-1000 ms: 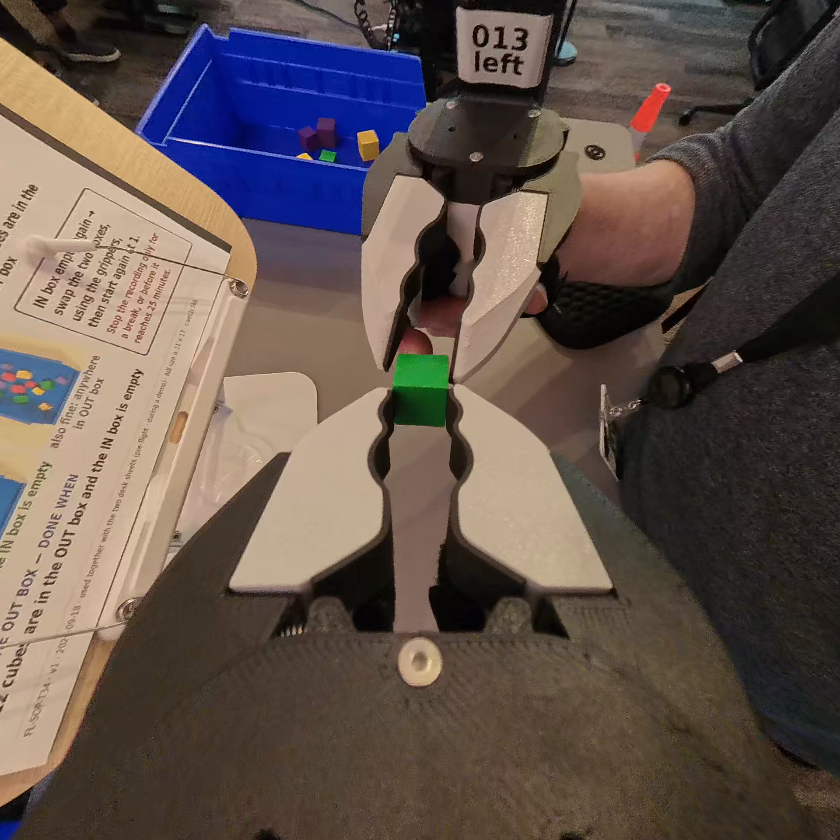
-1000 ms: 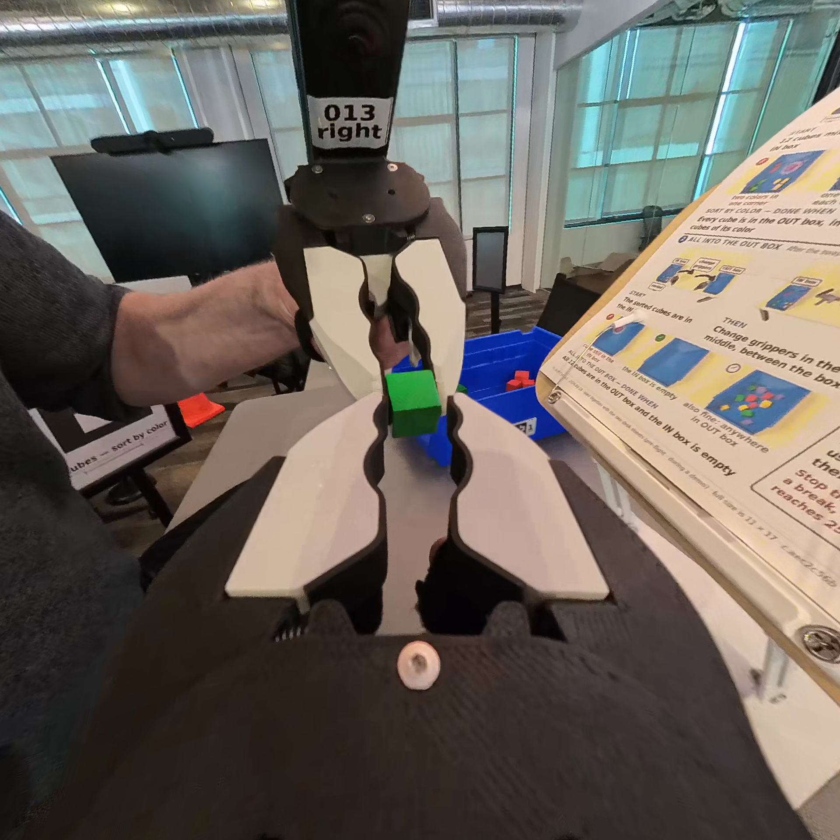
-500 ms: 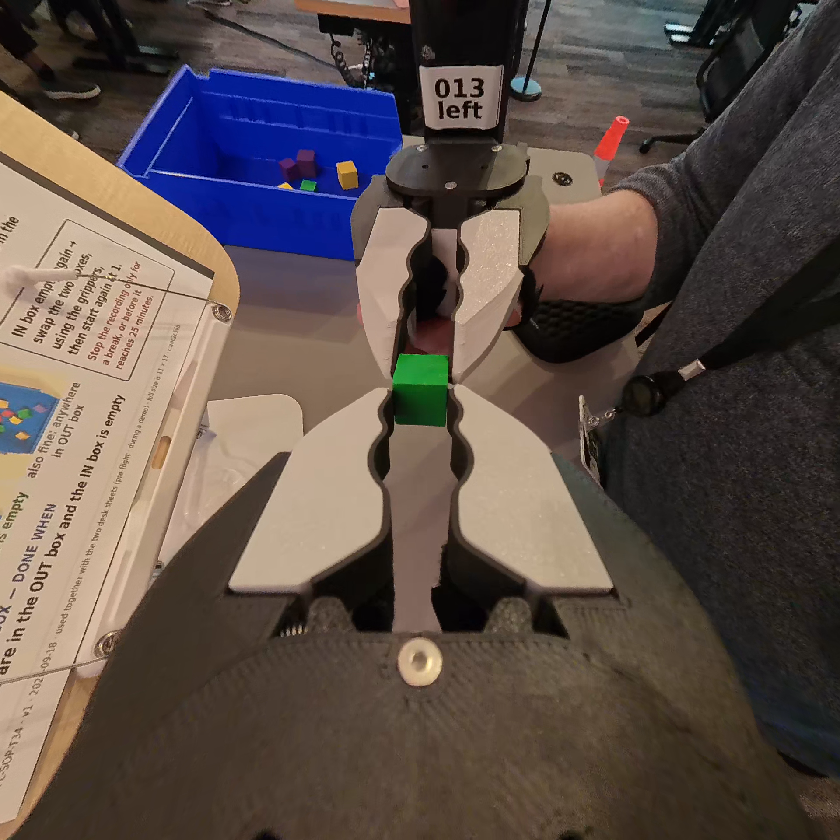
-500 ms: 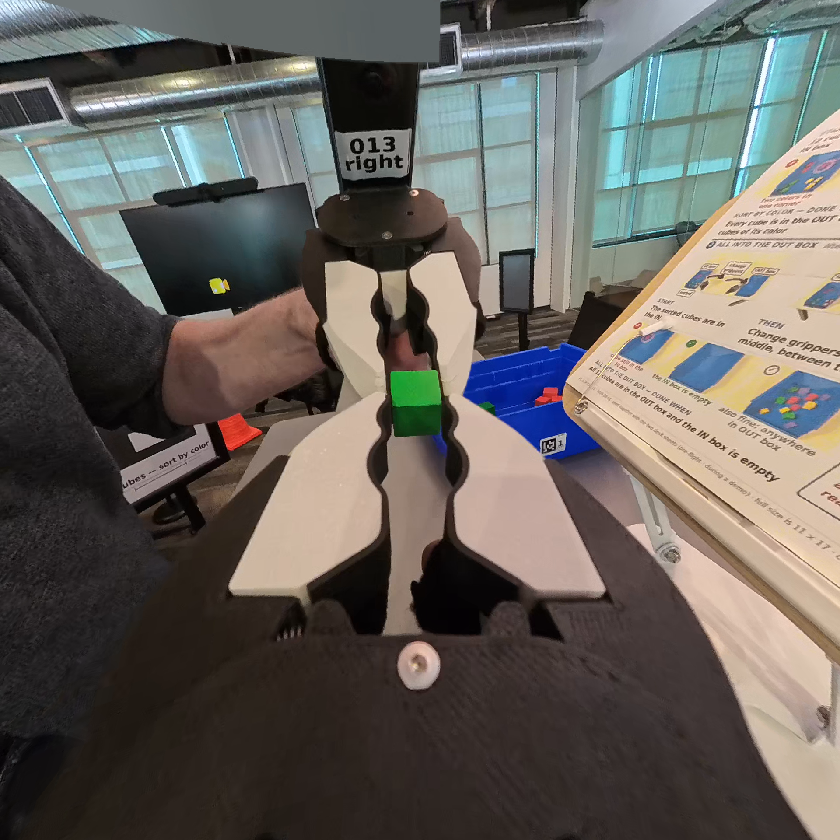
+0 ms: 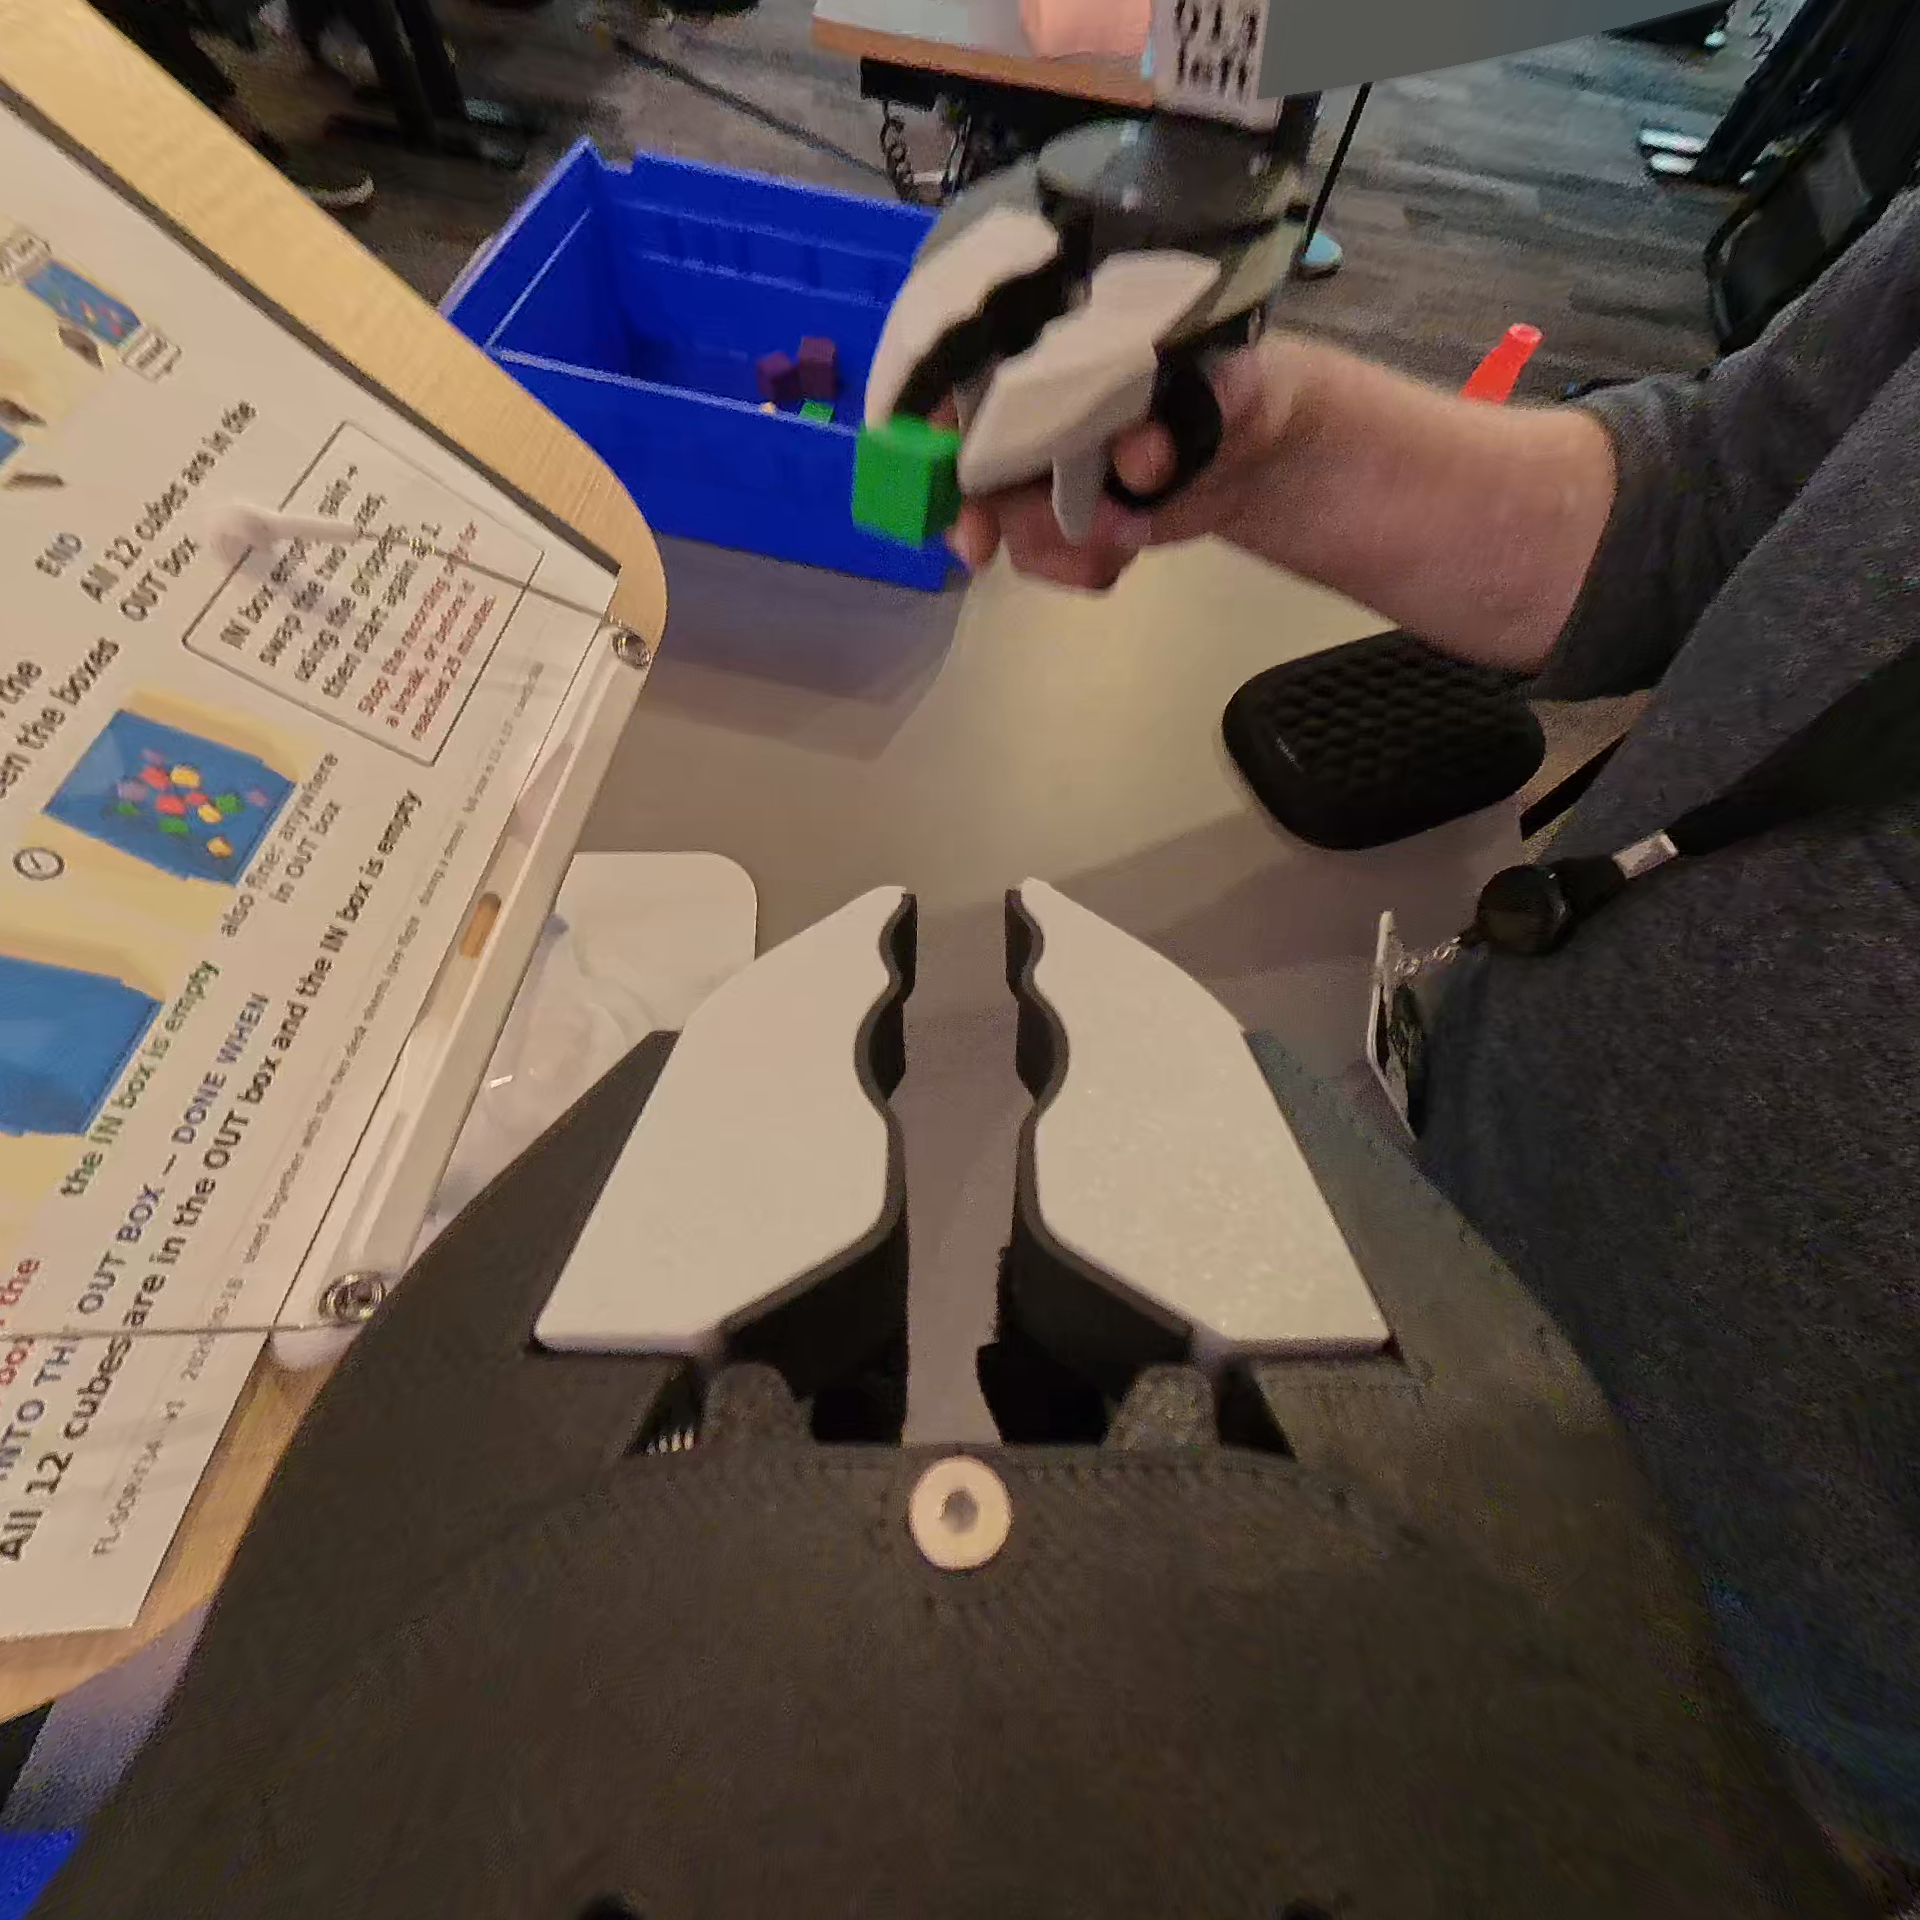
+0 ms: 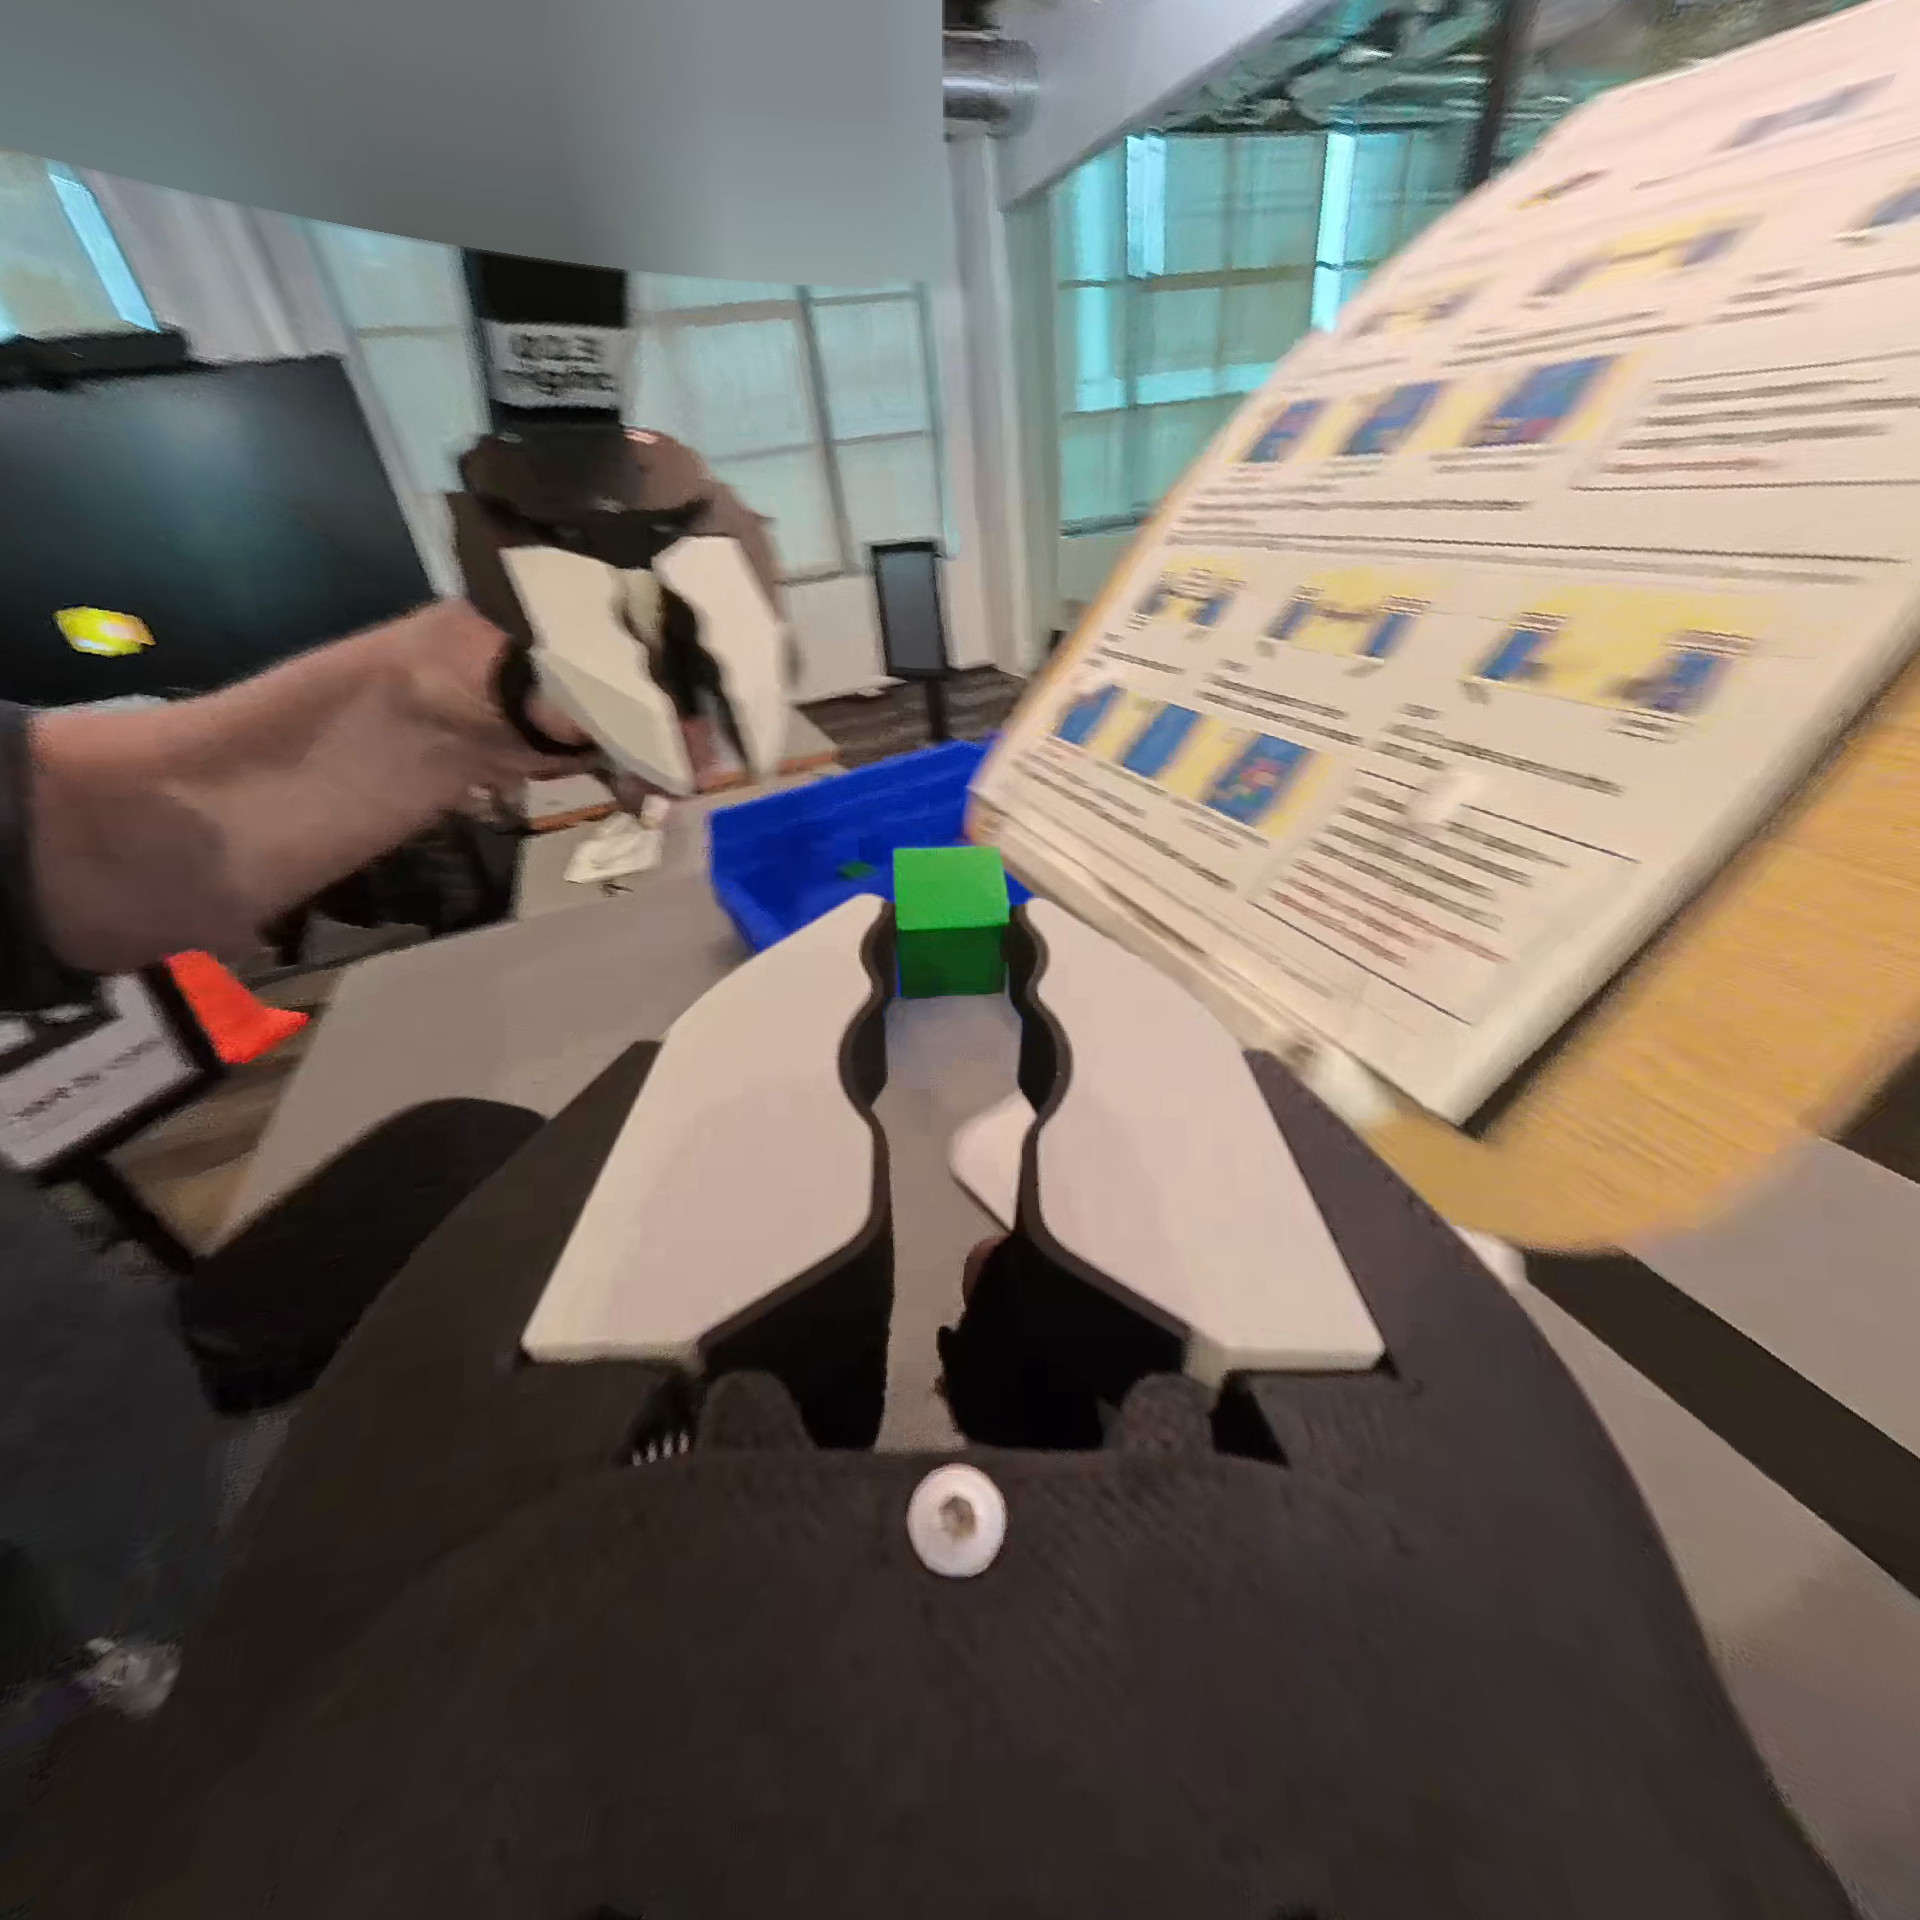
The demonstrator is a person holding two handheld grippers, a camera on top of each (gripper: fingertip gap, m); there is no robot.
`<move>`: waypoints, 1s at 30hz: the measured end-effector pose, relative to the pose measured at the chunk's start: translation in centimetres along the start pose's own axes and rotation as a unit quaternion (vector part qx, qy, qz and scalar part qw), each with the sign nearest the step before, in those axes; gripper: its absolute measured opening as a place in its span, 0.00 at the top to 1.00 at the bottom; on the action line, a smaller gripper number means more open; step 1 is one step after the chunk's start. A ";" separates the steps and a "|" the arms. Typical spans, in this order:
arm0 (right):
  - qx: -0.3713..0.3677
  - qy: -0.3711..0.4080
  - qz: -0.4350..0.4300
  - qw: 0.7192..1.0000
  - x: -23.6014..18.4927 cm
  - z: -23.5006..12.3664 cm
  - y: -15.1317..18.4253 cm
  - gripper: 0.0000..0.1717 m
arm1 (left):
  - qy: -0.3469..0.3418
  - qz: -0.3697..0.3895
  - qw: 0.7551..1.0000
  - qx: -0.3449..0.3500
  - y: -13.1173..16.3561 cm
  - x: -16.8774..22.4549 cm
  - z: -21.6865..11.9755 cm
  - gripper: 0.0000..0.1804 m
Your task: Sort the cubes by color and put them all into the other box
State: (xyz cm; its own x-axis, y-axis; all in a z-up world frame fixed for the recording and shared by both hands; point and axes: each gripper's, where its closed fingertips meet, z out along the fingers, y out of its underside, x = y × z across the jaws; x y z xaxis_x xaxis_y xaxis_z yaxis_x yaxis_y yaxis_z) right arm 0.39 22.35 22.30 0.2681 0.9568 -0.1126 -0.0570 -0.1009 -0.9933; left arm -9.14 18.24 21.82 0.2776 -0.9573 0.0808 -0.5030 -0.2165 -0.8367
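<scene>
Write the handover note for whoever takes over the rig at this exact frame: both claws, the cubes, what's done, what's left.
Left claw: open, nothing between its fingers.
Right claw: shut on the green cube, pads against both sides, held above the table.
Blue box ahead in the left wrist view: holds purple cubes and a small green one.
A second blue box sits beyond the right claw, a green cube inside.
Done: some cubes are boxed.
Left: drop the held cube by the green one, probably in the box ahead of the right claw; the remaining count cannot be told.
</scene>
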 end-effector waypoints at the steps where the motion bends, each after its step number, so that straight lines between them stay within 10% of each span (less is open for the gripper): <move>1: -0.013 0.034 -0.011 0.999 1.8 -1.3 0.2 0.88 | -0.005 -0.004 1.000 -0.009 0.4 -0.2 0.1 0.91; 9: -0.076 0.328 -0.032 0.941 16.4 -15.9 0.6 0.88 | -0.018 -0.020 1.000 -0.006 0.5 -0.9 0.1 1.00; 17: -0.146 0.446 0.039 0.882 23.8 -22.9 6.5 0.88 | -0.010 -0.027 1.000 -0.006 -0.1 -1.3 0.4 1.00; 24: -0.186 0.490 0.013 0.851 24.1 -24.1 7.9 0.84 | -0.089 -0.058 0.994 -0.031 2.0 -3.8 -2.5 0.97; 30: -0.145 0.402 -0.029 0.903 19.1 -19.3 5.5 0.88 | -0.237 -0.054 0.955 -0.169 9.8 -9.2 -10.7 0.89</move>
State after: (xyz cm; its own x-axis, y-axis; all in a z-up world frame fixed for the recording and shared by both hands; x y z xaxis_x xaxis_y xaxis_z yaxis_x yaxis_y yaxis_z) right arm 23.72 34.82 14.21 0.8813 0.4669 0.0727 0.2033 -0.2359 -0.9503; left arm -25.42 22.83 18.67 0.6421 -0.7485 -0.1655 -0.6636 -0.4347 -0.6088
